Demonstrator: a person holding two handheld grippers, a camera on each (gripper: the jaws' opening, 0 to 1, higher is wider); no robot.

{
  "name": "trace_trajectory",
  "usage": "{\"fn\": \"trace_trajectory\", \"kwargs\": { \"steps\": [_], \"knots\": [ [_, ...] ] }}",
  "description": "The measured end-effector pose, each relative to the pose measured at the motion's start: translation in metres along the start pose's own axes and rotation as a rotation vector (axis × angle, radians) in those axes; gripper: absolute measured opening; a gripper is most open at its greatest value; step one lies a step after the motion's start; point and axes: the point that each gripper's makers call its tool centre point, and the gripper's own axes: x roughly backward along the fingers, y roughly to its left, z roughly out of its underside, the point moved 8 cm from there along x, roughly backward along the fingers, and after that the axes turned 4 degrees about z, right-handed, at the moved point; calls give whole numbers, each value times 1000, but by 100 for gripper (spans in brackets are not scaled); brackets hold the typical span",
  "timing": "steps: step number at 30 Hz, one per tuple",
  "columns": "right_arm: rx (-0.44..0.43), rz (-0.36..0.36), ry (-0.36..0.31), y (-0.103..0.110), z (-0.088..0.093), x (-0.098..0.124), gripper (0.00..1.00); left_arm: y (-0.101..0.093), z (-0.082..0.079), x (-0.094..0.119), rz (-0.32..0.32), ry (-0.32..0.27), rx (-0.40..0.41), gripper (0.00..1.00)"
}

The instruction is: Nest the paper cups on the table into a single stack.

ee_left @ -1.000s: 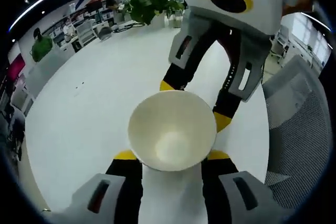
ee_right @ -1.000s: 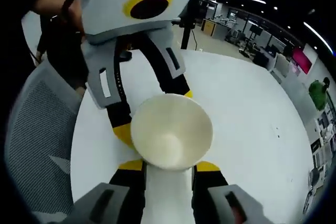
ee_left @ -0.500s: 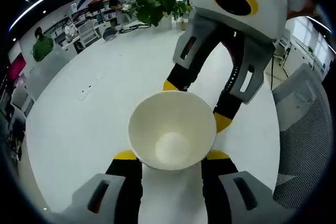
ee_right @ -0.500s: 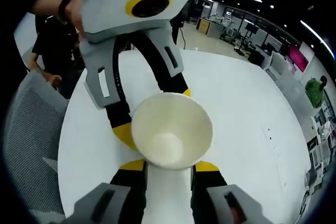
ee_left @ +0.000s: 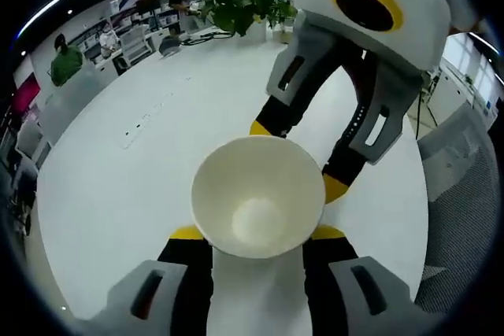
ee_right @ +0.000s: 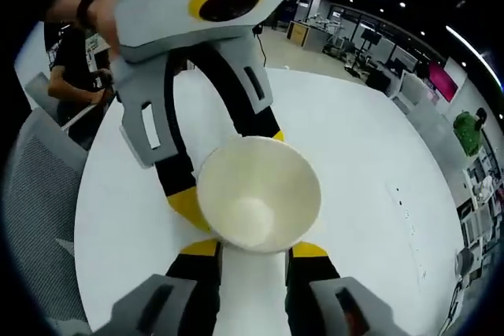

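Note:
A white paper cup (ee_left: pixel 257 194) faces me mouth-first, held above the round white table (ee_left: pixel 118 171). My left gripper (ee_left: pixel 257 232) is shut on the cup's body from below in the left gripper view. My right gripper (ee_left: pixel 298 158) reaches in from the upper right and is shut on the same cup from the opposite side. The right gripper view has the cup (ee_right: pixel 257 193) between my right gripper (ee_right: pixel 256 248) at the bottom and the left gripper (ee_right: pixel 230 169) coming from the upper left. Whether more cups are nested inside it I cannot tell.
A grey mesh chair (ee_left: pixel 465 218) stands by the table's edge, and it is also in the right gripper view as the chair (ee_right: pixel 35 186). A green plant (ee_left: pixel 244 5) sits at the far rim. A person (ee_right: pixel 79 68) stands behind the chair. The table (ee_right: pixel 370 163) top is bare white.
Both views have shifted against the room, so the two grippers moved together with the cup. The hold on the cup is unchanged.

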Motion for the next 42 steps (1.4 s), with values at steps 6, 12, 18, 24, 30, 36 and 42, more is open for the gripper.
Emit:
{"fn": "trace_trajectory", "kwargs": {
  "steps": [6, 12, 18, 24, 30, 36, 42],
  "knots": [
    [5, 2, -5, 2, -2, 0, 35, -2, 1, 1, 8, 7, 7, 47],
    [-23, 41, -13, -1, 0, 1, 41, 1, 8, 6, -19, 21, 24, 54],
    [-91, 68, -23, 7, 9, 8, 44, -6, 24, 18, -57, -29, 131, 56],
    [-157, 83, -41, 18, 17, 13, 45, -14, 37, 31, -96, -71, 205, 56],
    [-247, 124, -59, 31, 23, 22, 45, -23, 47, 47, -143, -142, 314, 56],
    [-347, 164, -114, 37, 24, 35, 46, -31, 55, 62, -182, -187, 379, 56],
    [-402, 195, -167, 46, 25, 45, 47, -43, 68, 75, -220, -216, 425, 56]
  ]
}}
